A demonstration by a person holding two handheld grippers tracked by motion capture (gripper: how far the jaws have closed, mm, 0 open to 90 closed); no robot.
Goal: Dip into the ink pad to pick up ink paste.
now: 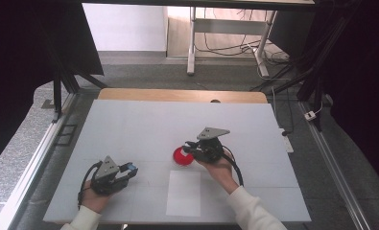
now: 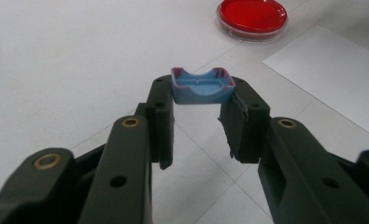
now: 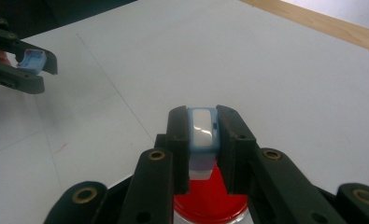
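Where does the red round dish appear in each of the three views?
High view: red dish at table centre, just left of the right gripper.
Left gripper view: dish at top right, beyond the jaws.
Right gripper view: dish at bottom centre, under the jaws.
Shared landmark: the white table.

Glossy red dish (image 2: 252, 16) under clear plastic, catching light. The blue cap (image 2: 202, 87) looks like smooth matt plastic. The tabletop (image 1: 144, 129) is flat matt white, wood along its far edge (image 1: 177, 95). The white sheet (image 1: 183, 192) is possibly paper.
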